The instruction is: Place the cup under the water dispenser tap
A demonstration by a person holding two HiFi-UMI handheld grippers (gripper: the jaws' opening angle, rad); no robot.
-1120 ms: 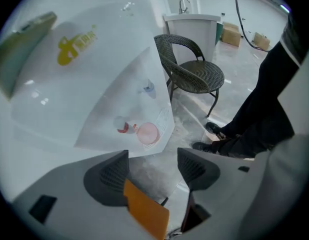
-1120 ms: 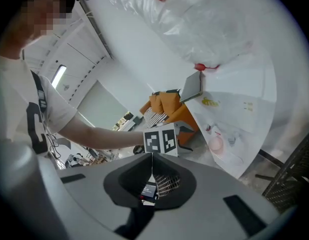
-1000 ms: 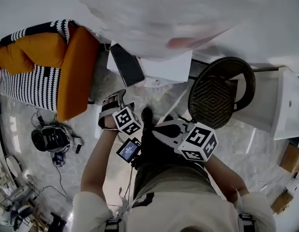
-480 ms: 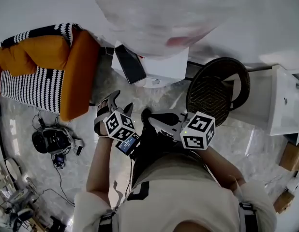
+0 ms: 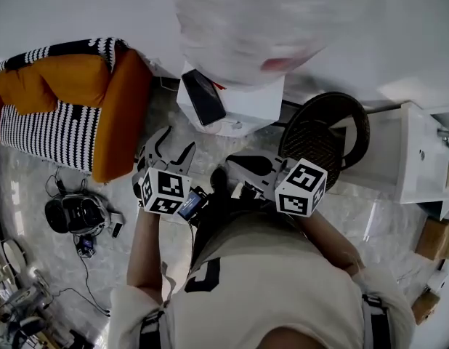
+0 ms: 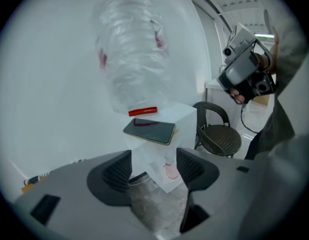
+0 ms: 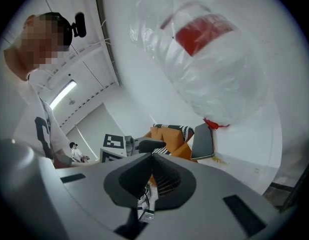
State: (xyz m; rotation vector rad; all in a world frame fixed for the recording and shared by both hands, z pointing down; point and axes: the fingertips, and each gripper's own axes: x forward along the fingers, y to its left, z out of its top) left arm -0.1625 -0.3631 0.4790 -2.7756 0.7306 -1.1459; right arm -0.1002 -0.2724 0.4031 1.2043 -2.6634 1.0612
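Note:
The white water dispenser (image 5: 243, 107) stands by the wall under a big clear bottle (image 5: 261, 20), with a dark phone (image 5: 204, 97) lying on its top. My left gripper (image 5: 174, 145) is open just in front of it. In the left gripper view the open left gripper (image 6: 153, 166) frames the dispenser front (image 6: 187, 119) and a pink mark (image 6: 170, 170). A clear curved rim (image 6: 139, 180) shows low between the jaws; I cannot tell if it is the cup. My right gripper (image 5: 235, 167) is shut and empty, and its pads (image 7: 152, 159) meet.
A dark wicker chair (image 5: 322, 133) stands right of the dispenser, and a white cabinet (image 5: 421, 158) beyond it. An orange and striped seat (image 5: 65, 100) is at the left. Cabled gear (image 5: 75, 213) lies on the marble floor.
Both grippers have moved forward toward the dispenser. The left one has turned so its spread jaws now face the dispenser front.

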